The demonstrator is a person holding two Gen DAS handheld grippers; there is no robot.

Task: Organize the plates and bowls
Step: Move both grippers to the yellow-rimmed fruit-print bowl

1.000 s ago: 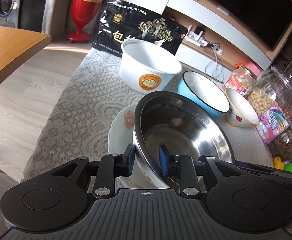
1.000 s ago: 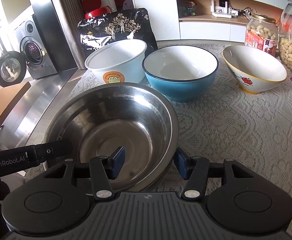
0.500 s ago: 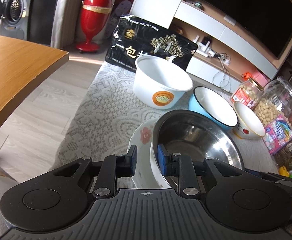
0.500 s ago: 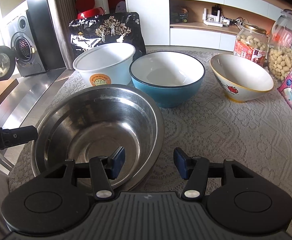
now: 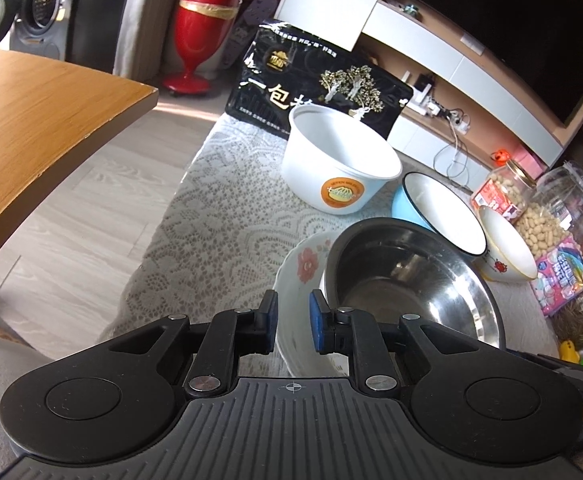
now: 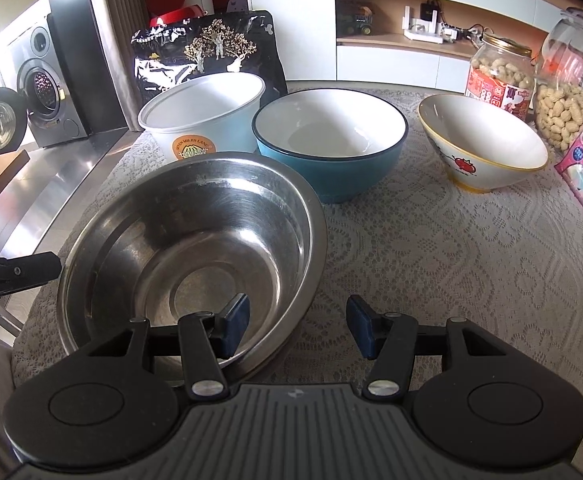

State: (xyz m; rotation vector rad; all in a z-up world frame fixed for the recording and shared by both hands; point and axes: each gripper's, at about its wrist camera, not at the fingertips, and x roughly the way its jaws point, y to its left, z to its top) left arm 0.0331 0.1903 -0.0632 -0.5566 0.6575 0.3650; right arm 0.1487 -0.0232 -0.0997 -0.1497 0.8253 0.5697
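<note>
- Clamping down on the floral plate (image 5: 300, 276): the left hand-held gripper (image 5: 294, 322) has its blue pads right on the plate's near rim, one each side. The jaws have just been closing, and the rim sits between them.
- That plate is under the steel bowl (image 5: 407, 280), poking out on its left side in the left view. From the right view you can't see the plate at all, the bowl covers it.
- Right hand-held gripper (image 6: 298, 330) is held apart, nothing pinched. Its left pad hangs inside the steel bowl (image 6: 195, 240) over the near wall, its right pad is outside over the lace cloth (image 6: 471, 260), so the bowl's near rim runs between them. Can't tell if either pad touches the metal.
- Behind the steel bowl, on the same tabletop: white tub (image 6: 207, 116) with an orange label, blue bowl (image 6: 331, 140) just beside it, then the yellow-rimmed bowl (image 6: 483, 144) further right, apart from the blue one.
- Hard to make out:
  - how much of the plate's rim is really inside the left jaws, since the gripper body blocks its near edge
  - the underside of the steel bowl
  - the left gripper in the right view is just a black tip (image 6: 15, 276) at the left edge, cut off
- Black bag (image 5: 315, 88) stands behind the tub; peanut jars (image 6: 499, 72) are on the far right, partly cropped.
</note>
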